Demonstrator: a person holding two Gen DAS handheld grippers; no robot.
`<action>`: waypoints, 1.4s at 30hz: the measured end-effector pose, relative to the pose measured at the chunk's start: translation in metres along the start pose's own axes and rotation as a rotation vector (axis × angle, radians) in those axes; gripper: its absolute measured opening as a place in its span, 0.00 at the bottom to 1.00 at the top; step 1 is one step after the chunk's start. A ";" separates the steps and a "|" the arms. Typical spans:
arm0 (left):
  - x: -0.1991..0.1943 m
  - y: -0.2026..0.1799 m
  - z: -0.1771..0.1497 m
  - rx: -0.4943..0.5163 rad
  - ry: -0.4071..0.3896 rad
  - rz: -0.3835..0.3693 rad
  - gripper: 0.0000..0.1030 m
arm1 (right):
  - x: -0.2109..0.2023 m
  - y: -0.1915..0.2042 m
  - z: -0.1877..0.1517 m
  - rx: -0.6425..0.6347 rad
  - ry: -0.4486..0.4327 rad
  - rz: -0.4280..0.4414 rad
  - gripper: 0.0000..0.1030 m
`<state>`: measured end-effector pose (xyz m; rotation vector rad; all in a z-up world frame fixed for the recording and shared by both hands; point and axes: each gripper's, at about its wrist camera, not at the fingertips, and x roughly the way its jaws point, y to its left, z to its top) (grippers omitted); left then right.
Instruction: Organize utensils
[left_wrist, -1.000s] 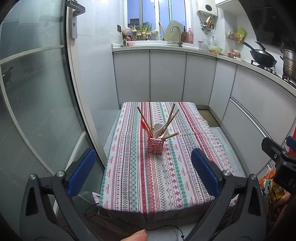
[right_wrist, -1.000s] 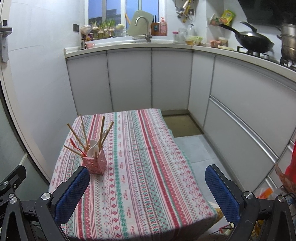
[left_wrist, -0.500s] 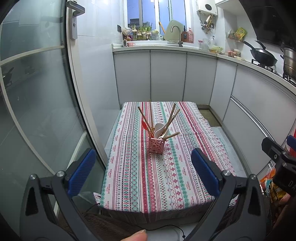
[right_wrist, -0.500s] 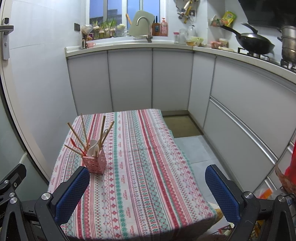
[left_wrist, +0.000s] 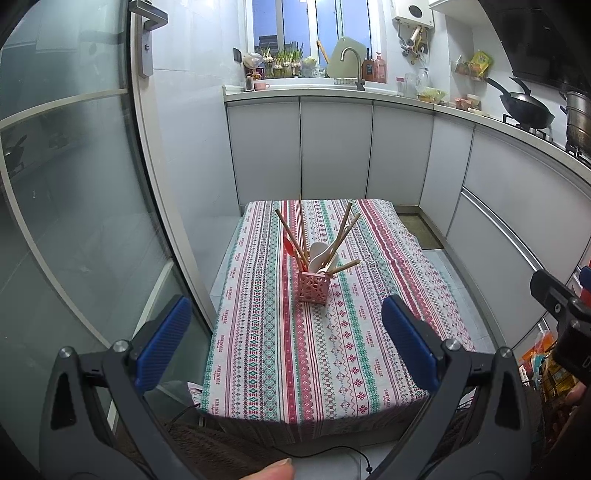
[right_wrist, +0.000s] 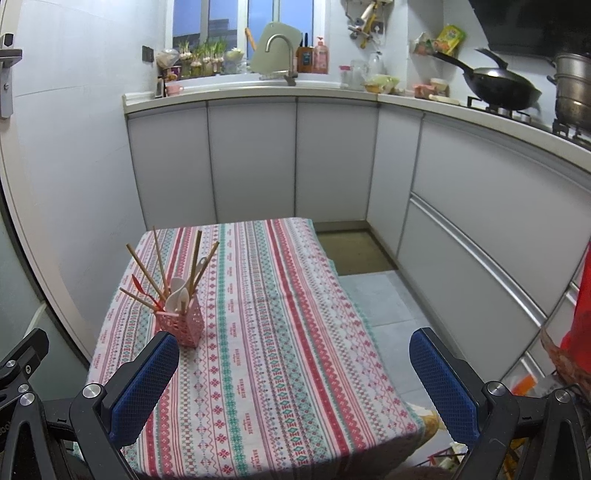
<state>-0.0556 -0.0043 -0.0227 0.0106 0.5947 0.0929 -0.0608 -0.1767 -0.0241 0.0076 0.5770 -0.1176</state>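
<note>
A pink lattice utensil holder (left_wrist: 314, 286) stands on the striped tablecloth (left_wrist: 280, 354), and it also shows in the right wrist view (right_wrist: 181, 326). It holds several wooden chopsticks (left_wrist: 345, 229), white spoons (left_wrist: 320, 254) and a red spoon (left_wrist: 289, 246). My left gripper (left_wrist: 286, 339) is open and empty, held back near the table's front edge. My right gripper (right_wrist: 295, 376) is open and empty over the table's front, with the holder beyond its left finger.
Grey kitchen cabinets (left_wrist: 332, 147) run along the back and right. A glass door (left_wrist: 66, 192) stands at the left. A wok (right_wrist: 498, 86) and a pot (right_wrist: 572, 96) sit on the stove. A mat (right_wrist: 354, 251) lies on the floor beyond the table.
Both views have shifted very slightly; the grippers stay open and the holder has not moved.
</note>
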 end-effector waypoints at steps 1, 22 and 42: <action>0.000 0.001 0.000 -0.001 -0.001 -0.001 0.99 | 0.000 0.000 0.000 0.000 0.000 0.001 0.99; 0.002 0.001 -0.002 0.002 0.002 0.002 0.99 | 0.001 0.001 -0.002 -0.003 0.002 0.002 0.99; 0.011 0.004 -0.004 -0.001 0.014 0.010 0.99 | 0.012 0.008 -0.005 -0.016 0.018 0.030 0.99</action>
